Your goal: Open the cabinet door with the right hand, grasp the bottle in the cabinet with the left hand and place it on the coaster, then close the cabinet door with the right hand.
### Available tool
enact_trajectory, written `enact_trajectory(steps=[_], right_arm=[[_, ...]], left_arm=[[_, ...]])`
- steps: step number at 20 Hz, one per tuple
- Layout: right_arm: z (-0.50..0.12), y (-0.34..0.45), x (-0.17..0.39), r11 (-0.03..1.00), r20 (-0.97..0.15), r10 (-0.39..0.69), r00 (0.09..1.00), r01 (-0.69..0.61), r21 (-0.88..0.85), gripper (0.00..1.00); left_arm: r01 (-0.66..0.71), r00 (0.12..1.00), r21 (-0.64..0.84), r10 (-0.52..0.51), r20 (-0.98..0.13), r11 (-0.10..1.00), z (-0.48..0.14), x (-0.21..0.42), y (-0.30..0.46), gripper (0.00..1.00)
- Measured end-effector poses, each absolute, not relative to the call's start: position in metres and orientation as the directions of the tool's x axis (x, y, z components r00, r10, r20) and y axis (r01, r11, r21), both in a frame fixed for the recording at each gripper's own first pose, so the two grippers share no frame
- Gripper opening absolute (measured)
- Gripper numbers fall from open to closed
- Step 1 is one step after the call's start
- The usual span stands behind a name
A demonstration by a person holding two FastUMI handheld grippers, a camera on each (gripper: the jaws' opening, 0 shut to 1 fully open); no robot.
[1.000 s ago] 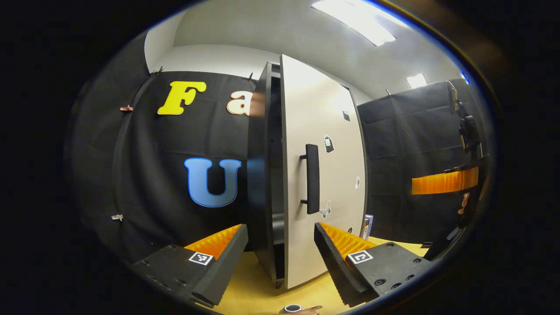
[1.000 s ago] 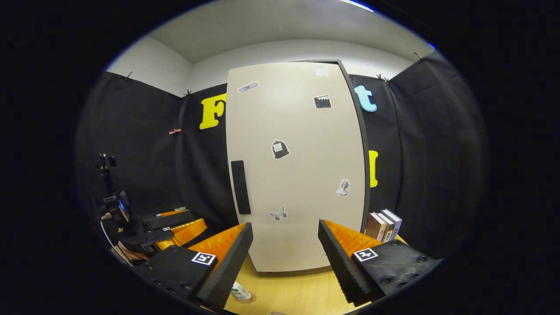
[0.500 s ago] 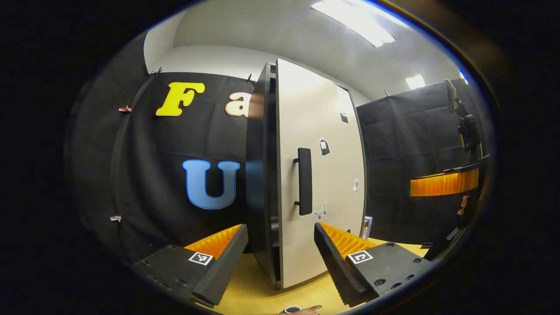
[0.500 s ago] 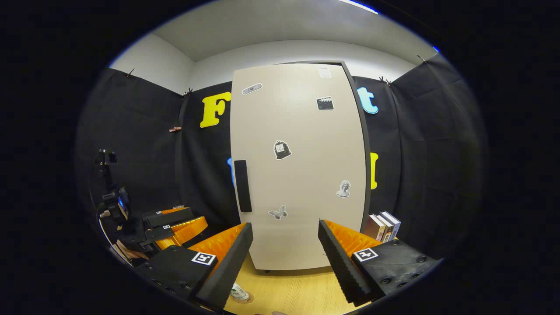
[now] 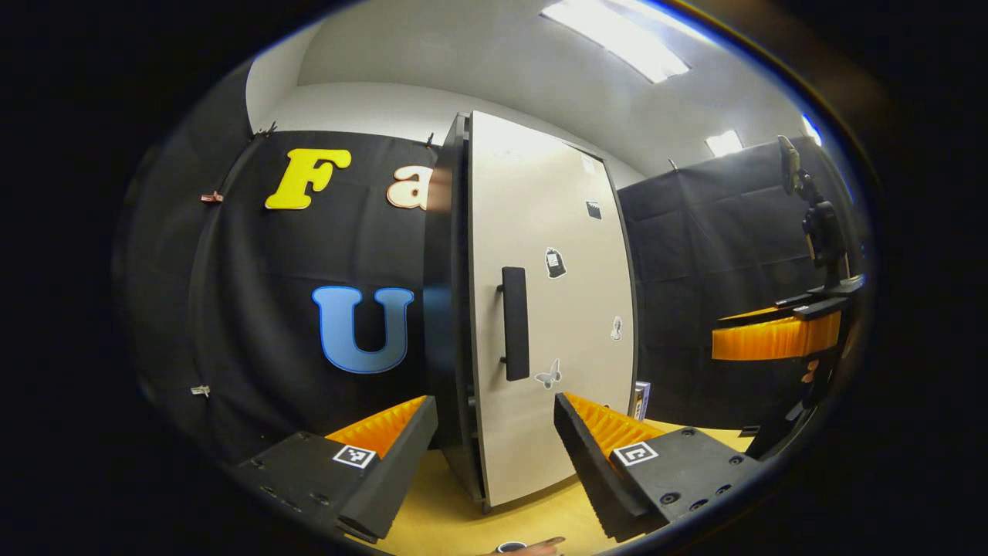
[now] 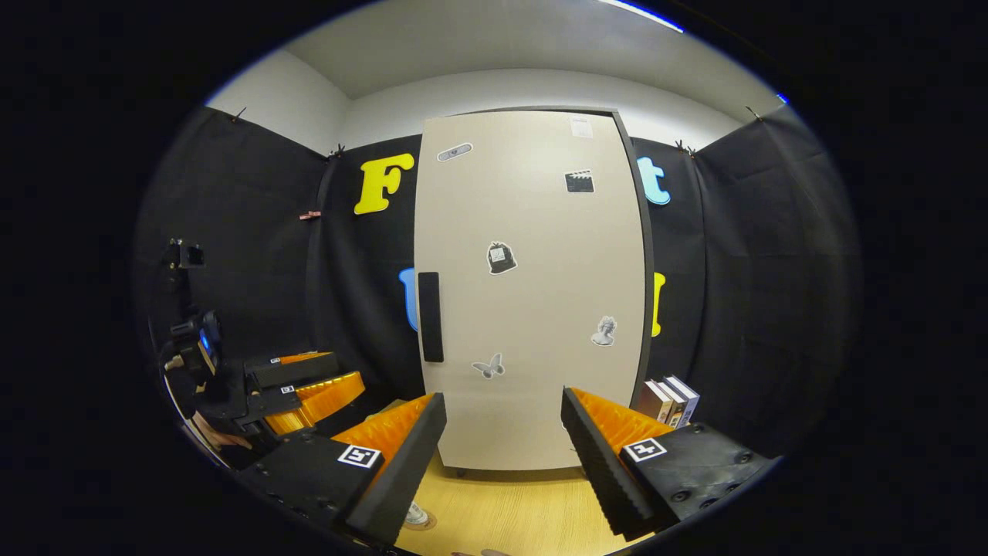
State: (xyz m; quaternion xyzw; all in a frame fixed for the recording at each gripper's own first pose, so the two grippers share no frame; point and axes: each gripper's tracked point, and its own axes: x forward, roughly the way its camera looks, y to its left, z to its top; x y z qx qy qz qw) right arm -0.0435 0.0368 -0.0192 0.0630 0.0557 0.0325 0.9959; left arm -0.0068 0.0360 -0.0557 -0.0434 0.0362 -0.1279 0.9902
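Facing the cabinet door (image 6: 532,309) squarely, the right gripper (image 6: 502,463) hung back from it, fingers spread and empty, apparently clear of a door judged shut, flush along its edge. The left gripper (image 5: 494,463) was spread and empty too, aimed at the handle (image 5: 515,323) side. The bottle (image 6: 417,513) stood on its coaster on the wooden table (image 6: 509,517), low beside the right gripper. Books (image 6: 668,401) flanked the cabinet's far side; open tabletop lay in front.
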Motion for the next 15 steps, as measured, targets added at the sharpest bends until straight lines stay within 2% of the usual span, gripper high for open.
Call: enact_trajectory(steps=[15], right_arm=[[-0.027,0.031,-0.046,0.994,-0.117,0.067,0.991,-0.055,0.099,0.98]], left_arm=[[0.300,0.953,-0.057,-0.302,-0.031,0.952,-0.037,-0.019,0.017,0.95]])
